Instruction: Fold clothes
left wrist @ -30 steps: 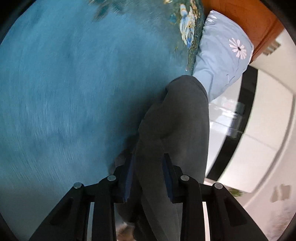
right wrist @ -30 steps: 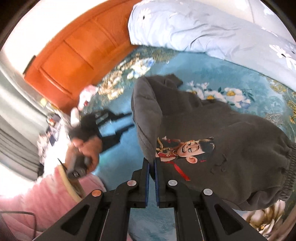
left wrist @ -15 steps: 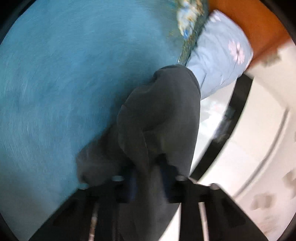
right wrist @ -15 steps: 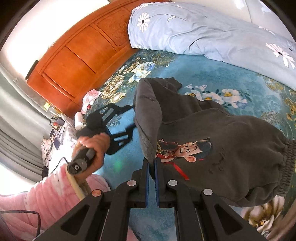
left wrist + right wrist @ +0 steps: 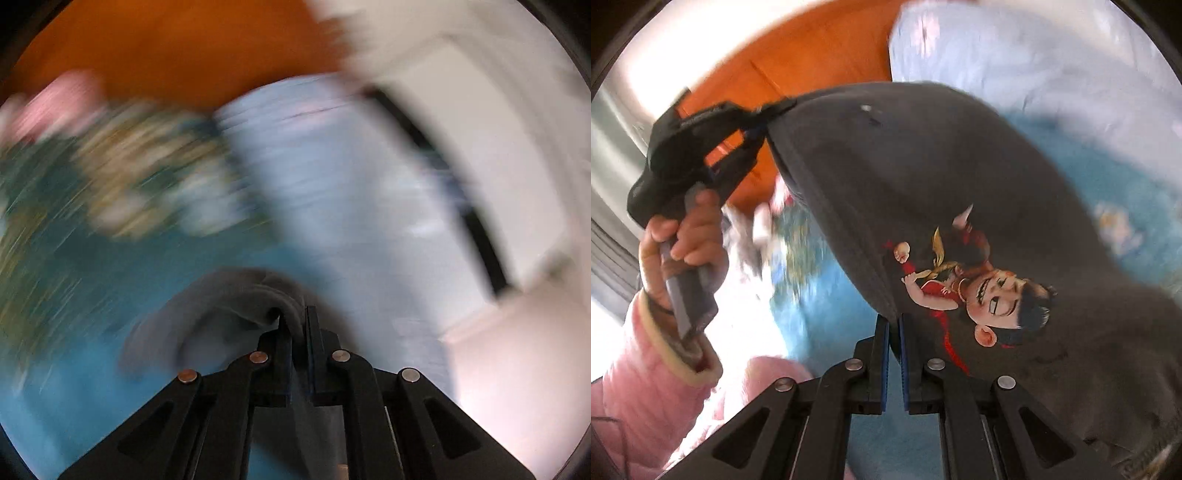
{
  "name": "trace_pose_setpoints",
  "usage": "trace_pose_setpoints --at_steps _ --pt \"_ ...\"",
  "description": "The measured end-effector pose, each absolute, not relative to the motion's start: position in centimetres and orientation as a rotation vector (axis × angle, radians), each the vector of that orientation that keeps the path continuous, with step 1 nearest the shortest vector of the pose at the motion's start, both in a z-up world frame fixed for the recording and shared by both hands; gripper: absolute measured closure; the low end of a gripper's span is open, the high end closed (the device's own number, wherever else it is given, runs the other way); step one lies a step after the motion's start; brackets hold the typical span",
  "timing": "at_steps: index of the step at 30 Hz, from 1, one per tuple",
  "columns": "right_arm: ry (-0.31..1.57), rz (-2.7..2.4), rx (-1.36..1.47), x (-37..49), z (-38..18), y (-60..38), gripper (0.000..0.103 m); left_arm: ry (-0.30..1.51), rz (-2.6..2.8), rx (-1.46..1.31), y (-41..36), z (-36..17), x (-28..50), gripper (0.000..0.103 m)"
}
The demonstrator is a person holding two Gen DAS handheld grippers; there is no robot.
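Lifted off the bedspread (image 5: pixel 827 295) since a second ago, the sweatshirt (image 5: pixel 923 177) is now hanging stretched between both grippers. Left gripper (image 5: pixel 762 127) is pinching its far edge; right gripper (image 5: pixel 894 325) is clamping the near edge, beside the cartoon print (image 5: pixel 979 291). No writing is readable.

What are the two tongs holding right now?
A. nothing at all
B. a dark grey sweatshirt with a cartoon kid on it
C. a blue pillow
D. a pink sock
B: the right tongs pinch the edge of the dark grey sweatshirt beside its cartoon print, and the left tongs clamp another edge of it, lifting it up.
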State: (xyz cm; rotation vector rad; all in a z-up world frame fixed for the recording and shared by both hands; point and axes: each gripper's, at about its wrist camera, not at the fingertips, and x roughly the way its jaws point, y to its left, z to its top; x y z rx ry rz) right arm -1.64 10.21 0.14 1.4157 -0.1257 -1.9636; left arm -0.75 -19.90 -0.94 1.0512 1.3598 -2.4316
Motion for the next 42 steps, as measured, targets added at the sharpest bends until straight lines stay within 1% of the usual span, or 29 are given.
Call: trace_pose_setpoints --at_steps 3,4,6,8,10,13,15,17,19,20,22,25,27,28,31,33,38,40,42 --pt "-0.103 -1.921 1.484 -0.8 -1.7 9.8 0.096 1.503 -2.102 1.148 -21.5 -8.7 1.6 0.098" --pt "-0.096 -1.909 1.503 -0.5 -2.3 9.7 0.096 1.51 -2.037 1.174 -21.5 -10.5 2.5 0.098" --pt "-0.082 -1.885 1.541 0.1 -3.3 9.6 0.095 1.489 -1.987 1.219 -21.0 -12.6 4.0 0.098" --pt "-0.068 -1.86 1.578 0.7 -4.4 9.5 0.093 1.532 -1.939 1.23 -21.1 -13.8 4.8 0.098" --pt "-0.053 -1.835 1.615 1.2 -5.5 9.4 0.092 1.523 -1.943 1.2 -21.4 -13.5 5.1 0.098" --pt "-0.008 -1.918 1.601 1.5 -3.8 11.8 0.087 1.456 -1.978 1.197 -21.4 -12.8 5.2 0.098" --pt "-0.014 -2.005 1.583 1.4 -2.2 15.1 0.074 1.435 -1.986 1.164 -21.8 -12.6 5.5 0.098" --pt "-0.018 -2.134 1.587 1.2 -0.7 19.0 0.068 1.416 -1.984 1.12 -22.3 -12.2 5.8 0.098" --pt "-0.048 -2.292 1.62 1.1 0.6 23.8 0.064 1.398 -1.914 1.034 -22.9 -11.6 6.1 0.098" --pt "-0.09 -2.347 1.653 1.1 0.8 26.1 0.062 1.393 -1.879 1.016 -23.1 -12.0 5.6 0.098" --pt "-0.2 -2.429 1.735 1.1 0.9 30.3 0.061 1.387 -1.86 1.032 -23.3 -12.8 4.4 0.098" --pt "-0.387 -2.431 1.82 1.7 -0.5 33.6 0.056 1.409 -1.864 1.04 -23.7 -13.4 3.4 0.097" --pt "-0.523 -2.388 1.862 2.0 -2.0 34.9 0.047 1.444 -1.864 1.034 -23.8 -13.5 3.5 0.097" --pt "-0.597 -2.338 1.873 2.0 -3.1 35.0 0.045 1.466 -1.859 1.024 -23.7 -13.3 4.4 0.096" --pt "-0.685 -2.266 1.909 2.3 -6.3 34.3 0.042 1.47 -1.834 1.023 -22.4 -12.2 7.4 0.092" --pt "-0.641 -2.284 1.931 2.1 -8.2 33.6 0.037 1.442 -1.84 1.025 -21.6 -11.2 8.0 0.091" --pt "-0.634 -2.312 1.921 1.6 -10.0 32.9 0.033 1.25 -2.105 1.076 -17.8 -7.4 5.0 0.09" --pt "-0.634 -2.321 1.916 1.3 -10.7 32.6 0.031 1.243 -2.198 1.141 -15.9 -7.1 2.8 0.086" --pt "-0.656 -2.322 1.912 1.5 -10.4 32.6 0.033 1.268 -2.259 1.237 -13.9 -7.5 1.0 0.085"
